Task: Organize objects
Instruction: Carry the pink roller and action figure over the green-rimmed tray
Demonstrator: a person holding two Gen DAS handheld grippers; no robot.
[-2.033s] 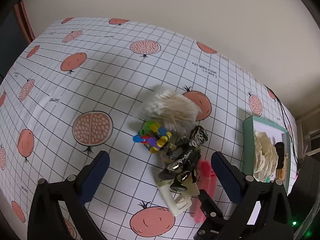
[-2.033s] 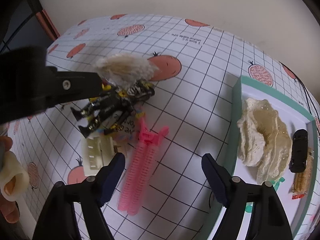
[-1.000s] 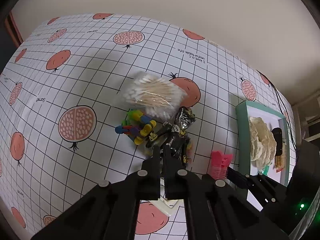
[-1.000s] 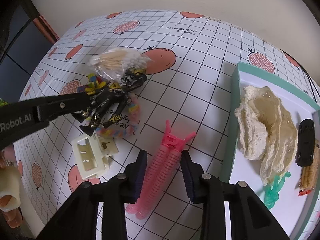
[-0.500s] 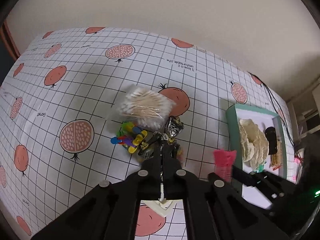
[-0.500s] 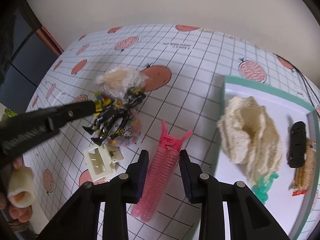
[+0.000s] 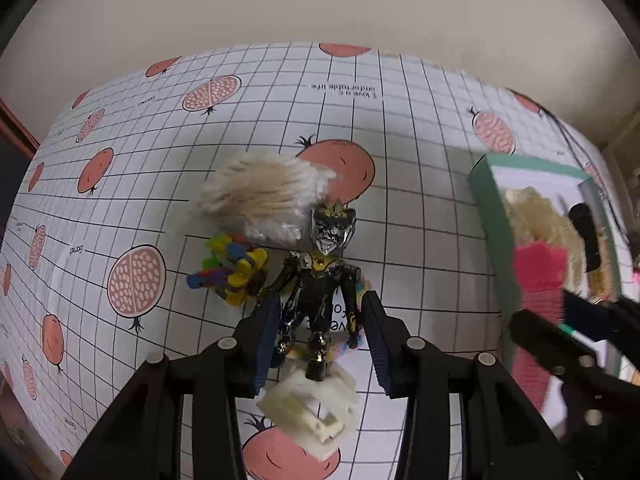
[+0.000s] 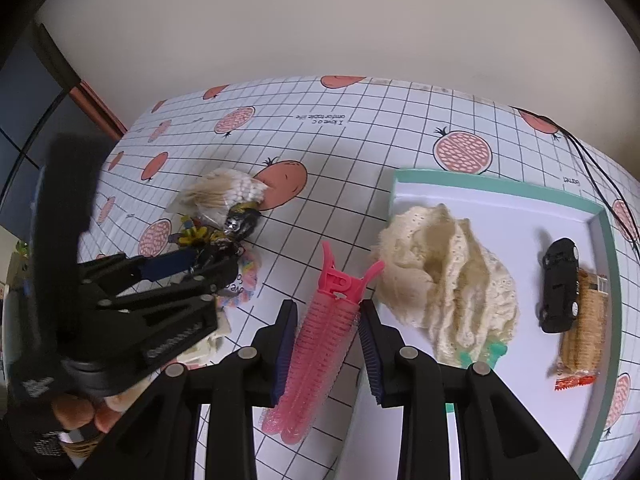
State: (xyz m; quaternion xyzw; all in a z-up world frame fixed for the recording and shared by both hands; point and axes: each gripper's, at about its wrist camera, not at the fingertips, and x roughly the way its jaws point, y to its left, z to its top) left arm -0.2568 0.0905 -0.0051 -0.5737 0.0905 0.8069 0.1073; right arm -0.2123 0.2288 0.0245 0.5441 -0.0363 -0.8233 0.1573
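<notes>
A black and gold action figure [image 7: 320,292] lies face up on the table over a pastel bead bracelet. My left gripper [image 7: 320,340] is open, one finger on either side of the figure's legs. My right gripper [image 8: 326,344] is shut on a pink hair clip [image 8: 324,320], holding it above the table next to the left edge of the teal-rimmed tray [image 8: 500,188]. In the left wrist view the pink clip [image 7: 540,276] shows blurred at the right, in front of the tray [image 7: 484,192].
A bag of cotton swabs [image 7: 264,196], a colourful block toy [image 7: 232,276] and a white claw clip [image 7: 316,408] crowd the figure. In the tray lie a cream lace cloth [image 8: 448,272], a black toy car [image 8: 560,284] and a cracker packet [image 8: 584,320]. A black cable [image 8: 592,168] runs behind it.
The left gripper, shut at the figure's legs a moment ago, now stands open around it and closer to the table. The right gripper closed on the pink clip and carried it toward the tray.
</notes>
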